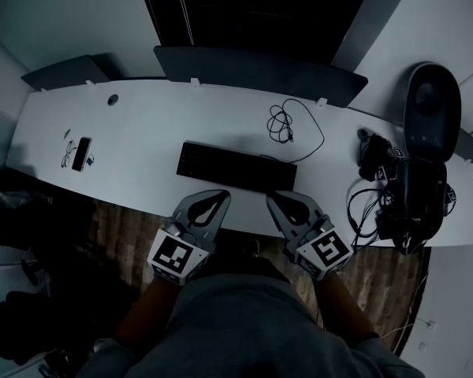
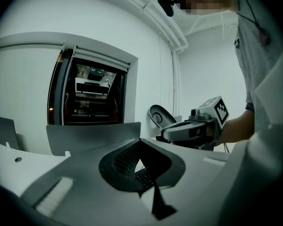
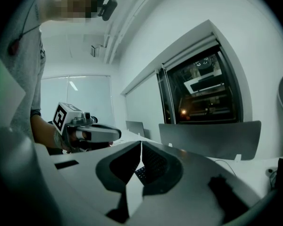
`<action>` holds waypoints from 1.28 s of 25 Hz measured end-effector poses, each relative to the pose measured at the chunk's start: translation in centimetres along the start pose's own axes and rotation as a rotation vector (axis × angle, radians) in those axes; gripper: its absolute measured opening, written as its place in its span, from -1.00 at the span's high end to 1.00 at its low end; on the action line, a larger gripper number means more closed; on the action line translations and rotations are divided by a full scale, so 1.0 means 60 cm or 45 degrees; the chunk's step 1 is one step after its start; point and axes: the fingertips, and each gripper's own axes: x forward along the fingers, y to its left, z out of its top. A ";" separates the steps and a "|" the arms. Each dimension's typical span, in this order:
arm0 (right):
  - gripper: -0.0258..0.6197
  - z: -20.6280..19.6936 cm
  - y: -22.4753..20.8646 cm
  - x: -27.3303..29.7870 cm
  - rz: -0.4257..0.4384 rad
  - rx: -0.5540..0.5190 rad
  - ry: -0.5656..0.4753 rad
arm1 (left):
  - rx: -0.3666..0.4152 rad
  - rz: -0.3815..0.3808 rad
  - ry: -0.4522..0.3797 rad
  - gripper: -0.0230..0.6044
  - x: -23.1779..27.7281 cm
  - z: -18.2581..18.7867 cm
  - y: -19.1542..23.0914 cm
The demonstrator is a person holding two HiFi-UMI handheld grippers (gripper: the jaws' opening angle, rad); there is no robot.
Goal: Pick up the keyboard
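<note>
On white desk [image 1: 142,132]: keyboard [image 1: 236,166], coiled cable [image 1: 282,124], phone [image 1: 81,153].

Black keyboard [image 1: 236,166], white desk [image 1: 158,124], black cable [image 1: 278,123], brown wood-grain floor [image 1: 134,227], dark grey partition [image 1: 252,69]

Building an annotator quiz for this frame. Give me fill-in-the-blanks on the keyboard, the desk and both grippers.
The flat black keyboard lies on the long ____ desk.
The left gripper and the right gripper both have jaws ____.
In the head view, the small black rectangular device lies to the keyboard's ____.
Missing words: white; shut; left.
</note>
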 end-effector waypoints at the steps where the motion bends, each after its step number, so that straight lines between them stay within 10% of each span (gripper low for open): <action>1: 0.87 0.000 -0.002 0.001 0.000 0.003 0.001 | -0.005 0.003 -0.001 0.91 0.002 0.001 0.002; 32: 0.87 -0.069 -0.102 0.196 -0.244 0.192 0.151 | -0.093 -0.246 0.175 0.91 0.093 -0.090 0.230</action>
